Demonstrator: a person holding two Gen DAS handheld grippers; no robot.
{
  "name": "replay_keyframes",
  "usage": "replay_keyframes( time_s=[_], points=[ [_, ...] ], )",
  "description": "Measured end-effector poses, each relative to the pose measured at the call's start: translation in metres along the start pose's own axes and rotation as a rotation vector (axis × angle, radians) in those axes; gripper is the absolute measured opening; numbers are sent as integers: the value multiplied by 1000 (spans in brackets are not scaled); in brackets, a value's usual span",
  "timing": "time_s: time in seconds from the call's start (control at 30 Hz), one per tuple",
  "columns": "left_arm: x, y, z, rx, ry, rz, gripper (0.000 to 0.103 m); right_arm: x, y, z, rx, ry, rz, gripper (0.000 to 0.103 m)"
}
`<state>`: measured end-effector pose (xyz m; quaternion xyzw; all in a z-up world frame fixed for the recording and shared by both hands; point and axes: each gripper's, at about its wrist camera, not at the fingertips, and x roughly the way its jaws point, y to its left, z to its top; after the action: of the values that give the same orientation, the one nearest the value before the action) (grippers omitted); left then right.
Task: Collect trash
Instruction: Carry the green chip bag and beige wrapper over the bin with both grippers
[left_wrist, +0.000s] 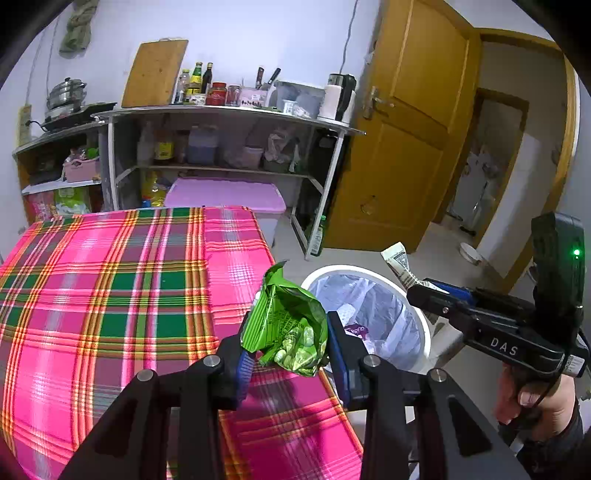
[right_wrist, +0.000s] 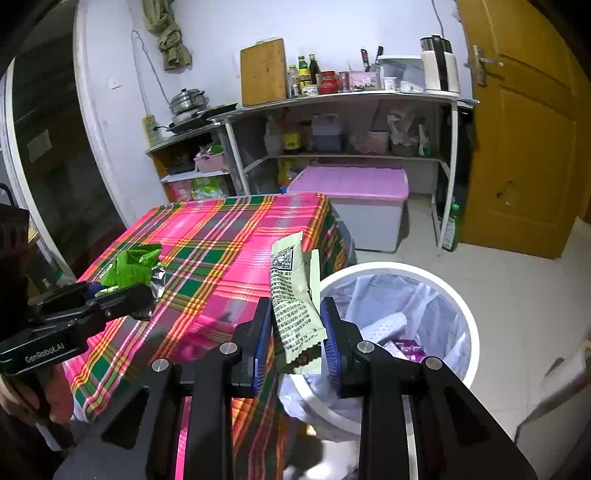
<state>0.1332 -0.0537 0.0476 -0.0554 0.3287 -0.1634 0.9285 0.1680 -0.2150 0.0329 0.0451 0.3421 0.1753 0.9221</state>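
Now both wrappers are pinched beside the lined white bin (right_wrist: 399, 269).

White and purple scraps are seen in its bag. A crumpled green wrapper (left_wrist: 286, 332) is clamped by the left gripper (left_wrist: 286, 347) over the plaid tablecloth (left_wrist: 110, 295); at 3 o'clock, a pale QR-coded wrapper (right_wrist: 295, 310) is squeezed by the right gripper (right_wrist: 295, 339). "DAS" and "GenRobot.AI" are legible.

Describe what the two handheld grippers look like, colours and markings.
Both are black with blue finger pads and silver pivot bolts. The left gripper reads "GenRobot.AI" in white; the right gripper reads "DAS" and has a green light and a cable by the bare hand.
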Motion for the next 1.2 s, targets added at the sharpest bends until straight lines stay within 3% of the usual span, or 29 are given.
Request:
replay_keyframes(
  time_s=[1.2],
  points=[
    [138, -52, 0, 74, 208, -98, 37, 33, -87, -28, 147, 113, -95, 28]
  ],
)
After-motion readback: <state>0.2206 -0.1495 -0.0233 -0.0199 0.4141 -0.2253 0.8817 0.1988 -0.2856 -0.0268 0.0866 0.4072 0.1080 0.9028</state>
